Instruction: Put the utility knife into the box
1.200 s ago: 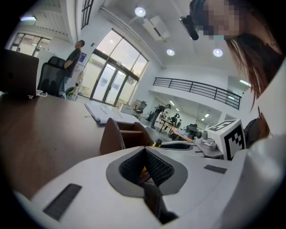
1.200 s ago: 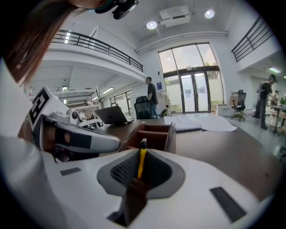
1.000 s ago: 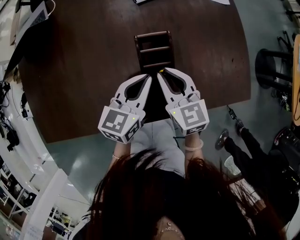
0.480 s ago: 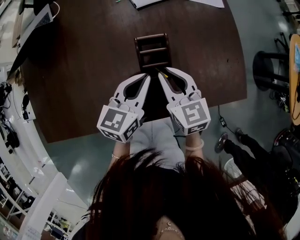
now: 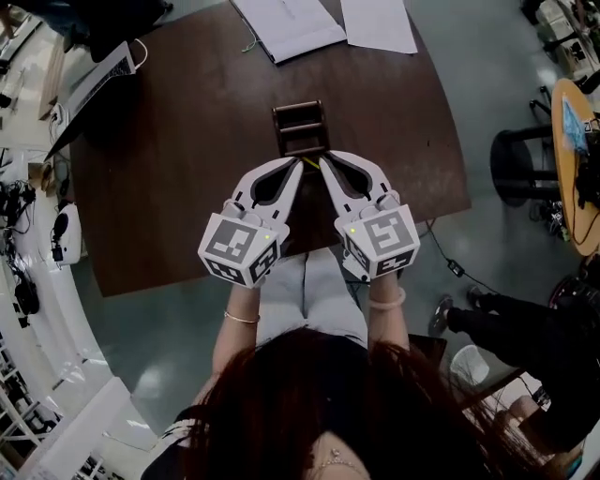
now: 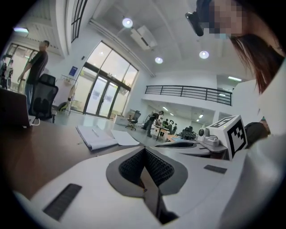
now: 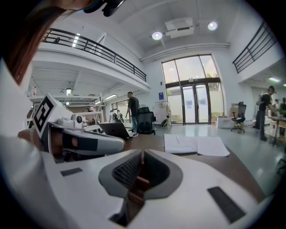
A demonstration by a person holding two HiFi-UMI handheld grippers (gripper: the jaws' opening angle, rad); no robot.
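Note:
A dark wooden box with slatted compartments stands on the brown table, just beyond both grippers. My left gripper and right gripper hang side by side over the table's near edge, tips almost touching each other. Both are shut, with nothing between the pads. A small yellow sliver shows between the two tips; I cannot tell if it is the utility knife. In the left gripper view my left gripper has its jaws closed to a point. In the right gripper view my right gripper stands the same way.
White papers and a second sheet lie at the table's far end. A laptop sits at the far left corner. A black stool and a round table stand to the right. A person's legs are below the grippers.
The head view has pulled back, so more of the far table and the papers show. Both grippers stay shut and side by side in front of the box.

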